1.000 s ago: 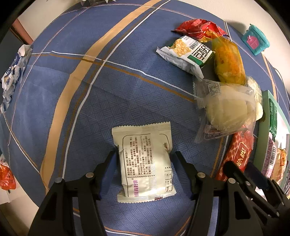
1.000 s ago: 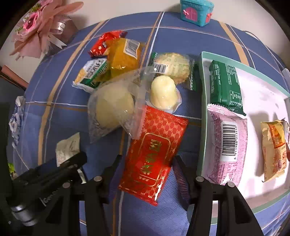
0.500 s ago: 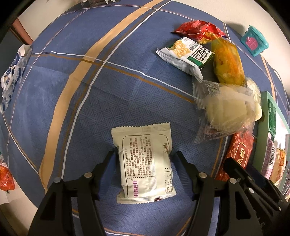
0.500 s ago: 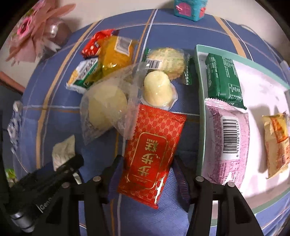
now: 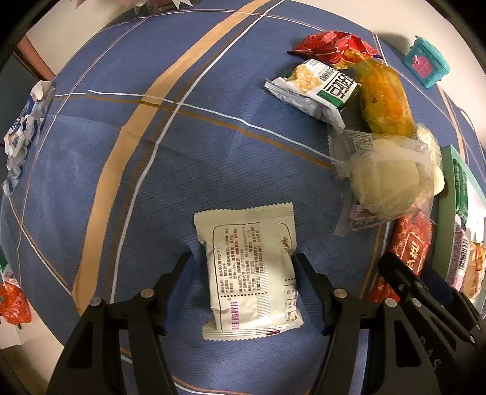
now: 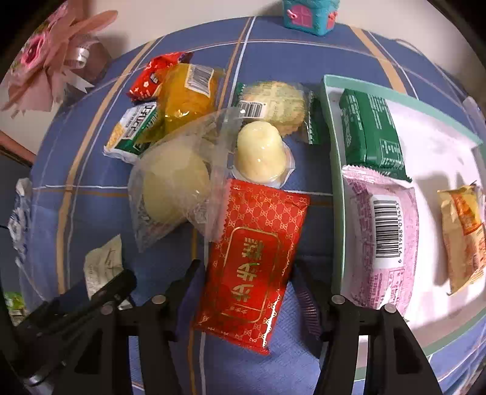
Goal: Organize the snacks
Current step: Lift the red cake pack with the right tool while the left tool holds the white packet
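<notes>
My left gripper [image 5: 241,258] is open, its fingers on either side of a white snack packet [image 5: 250,273] lying flat on the blue cloth. My right gripper [image 6: 246,267] is open, its fingers straddling a red and gold packet [image 6: 252,258] beside the tray. The mint-rimmed white tray [image 6: 335,188] holds a green packet [image 6: 370,133], a pink packet [image 6: 382,243] and a yellow-orange packet [image 6: 461,231]. The white packet's corner [image 6: 103,264] shows at the left in the right wrist view.
Loose snacks lie in a pile: a clear bag with a pale bun [image 6: 173,191], a jelly cup [image 6: 261,152], a round cake packet [image 6: 273,103], an orange packet [image 6: 188,94], a green-white packet [image 5: 316,88], a red wrapper [image 5: 331,45]. A teal toy house [image 6: 309,12] stands behind.
My right gripper has moved forward along the red packet, which now lies deeper between the fingers. My left gripper has barely moved around the white packet.
</notes>
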A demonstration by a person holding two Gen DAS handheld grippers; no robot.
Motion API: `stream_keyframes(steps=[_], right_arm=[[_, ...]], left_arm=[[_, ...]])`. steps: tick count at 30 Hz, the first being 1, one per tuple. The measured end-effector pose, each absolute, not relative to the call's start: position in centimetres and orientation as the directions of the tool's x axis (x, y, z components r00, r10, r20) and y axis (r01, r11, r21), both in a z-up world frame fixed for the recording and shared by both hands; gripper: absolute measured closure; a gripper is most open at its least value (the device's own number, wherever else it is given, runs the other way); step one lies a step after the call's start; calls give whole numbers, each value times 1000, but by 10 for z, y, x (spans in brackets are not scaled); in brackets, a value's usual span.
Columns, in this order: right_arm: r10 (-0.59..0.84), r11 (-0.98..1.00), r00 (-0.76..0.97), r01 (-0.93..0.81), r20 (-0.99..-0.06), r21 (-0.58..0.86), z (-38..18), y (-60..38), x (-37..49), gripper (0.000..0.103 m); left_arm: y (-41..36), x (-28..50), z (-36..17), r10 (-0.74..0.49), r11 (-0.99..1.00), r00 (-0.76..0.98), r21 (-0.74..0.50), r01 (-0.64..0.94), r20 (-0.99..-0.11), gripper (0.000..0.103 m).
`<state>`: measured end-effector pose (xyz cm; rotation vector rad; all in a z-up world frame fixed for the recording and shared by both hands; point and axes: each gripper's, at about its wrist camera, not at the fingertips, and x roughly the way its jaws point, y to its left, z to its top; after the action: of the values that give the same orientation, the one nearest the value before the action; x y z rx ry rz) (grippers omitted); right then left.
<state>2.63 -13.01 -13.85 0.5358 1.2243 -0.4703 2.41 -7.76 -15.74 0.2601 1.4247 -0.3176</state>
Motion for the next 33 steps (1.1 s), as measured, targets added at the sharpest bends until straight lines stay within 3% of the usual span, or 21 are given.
stream_keyframes(steps=[6,10,15,33], right_arm=[[-58,793,263,598,-963,115,-139,-124,31,43],[-80,806,254,585,-964,87,-139,-119,32,47],[-66,809,273,578,-960,109,-134,-114,29,54],[-45,796,369,575,-928,190,-87,-116,0,56]], left_arm=[[-75,25,-157,-60,930,109,-15,367,-992,37],[-78,24,-153,-67,933,112,-22,360,-992,48],[-79,24,-145,-122,929,109,-74,363,-987,49],[-59,25,-80,-230,926,251,-132,353,-940,49]])
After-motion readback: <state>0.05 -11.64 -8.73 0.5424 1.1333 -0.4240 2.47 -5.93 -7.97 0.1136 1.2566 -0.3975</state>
